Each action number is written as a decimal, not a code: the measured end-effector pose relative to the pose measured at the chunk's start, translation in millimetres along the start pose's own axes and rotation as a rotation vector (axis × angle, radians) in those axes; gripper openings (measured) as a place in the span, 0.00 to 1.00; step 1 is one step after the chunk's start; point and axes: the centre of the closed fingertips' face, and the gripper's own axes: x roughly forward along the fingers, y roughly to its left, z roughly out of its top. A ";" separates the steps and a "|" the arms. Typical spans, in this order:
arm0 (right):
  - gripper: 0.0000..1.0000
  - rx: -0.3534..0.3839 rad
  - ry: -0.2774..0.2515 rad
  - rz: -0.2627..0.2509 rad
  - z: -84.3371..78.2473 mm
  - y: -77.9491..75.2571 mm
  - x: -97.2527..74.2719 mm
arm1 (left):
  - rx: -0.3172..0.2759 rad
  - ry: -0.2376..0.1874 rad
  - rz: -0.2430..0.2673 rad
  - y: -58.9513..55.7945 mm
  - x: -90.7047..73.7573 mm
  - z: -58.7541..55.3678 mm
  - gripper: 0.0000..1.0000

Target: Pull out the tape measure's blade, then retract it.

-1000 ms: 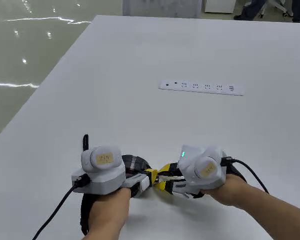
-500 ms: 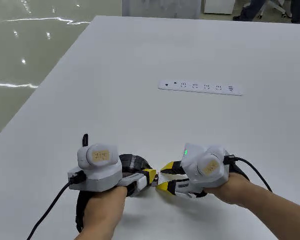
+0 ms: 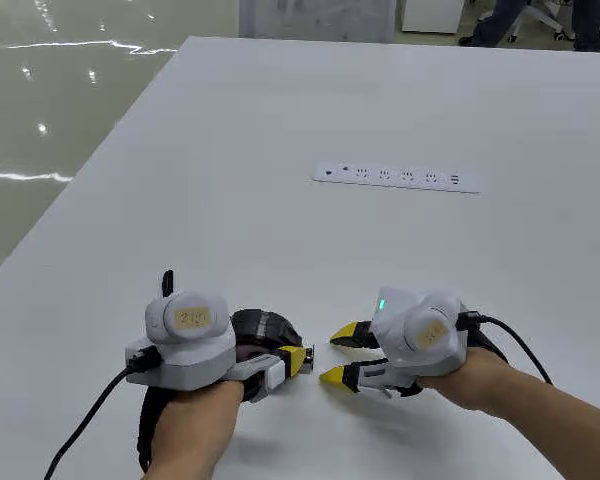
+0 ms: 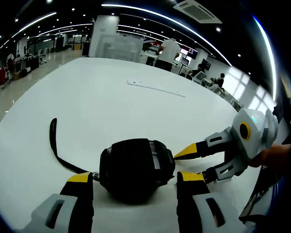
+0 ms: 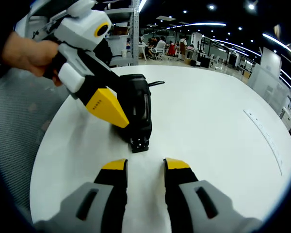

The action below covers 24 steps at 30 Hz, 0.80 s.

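A black tape measure [image 3: 263,333] lies on the white table [image 3: 280,150] with its blade drawn in. Its metal end hook [image 5: 139,144] points toward my right gripper. My left gripper [image 3: 272,352] is shut on the case, and in the left gripper view the case [image 4: 136,167] sits between both yellow-padded fingers. My right gripper [image 3: 338,353] stands open a short way to the right of the hook, nothing between its yellow fingertips [image 5: 114,165]. The tape measure's black wrist strap [image 4: 56,145] trails off to the left on the table.
A white power strip [image 3: 395,177] lies flat farther back on the table. The table's left edge [image 3: 70,195] runs diagonally, with shiny floor beyond. People stand in the background of the room.
My right gripper's jaws were at the blade's end hook; now they have spread and drawn back to the right, away from it. The left gripper keeps hold of the case.
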 end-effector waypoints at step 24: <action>0.42 0.096 -0.032 -0.106 -16.5 -7.5 -50.2 | 0.158 -0.024 -0.143 -8.5 -19.9 -2.2 0.72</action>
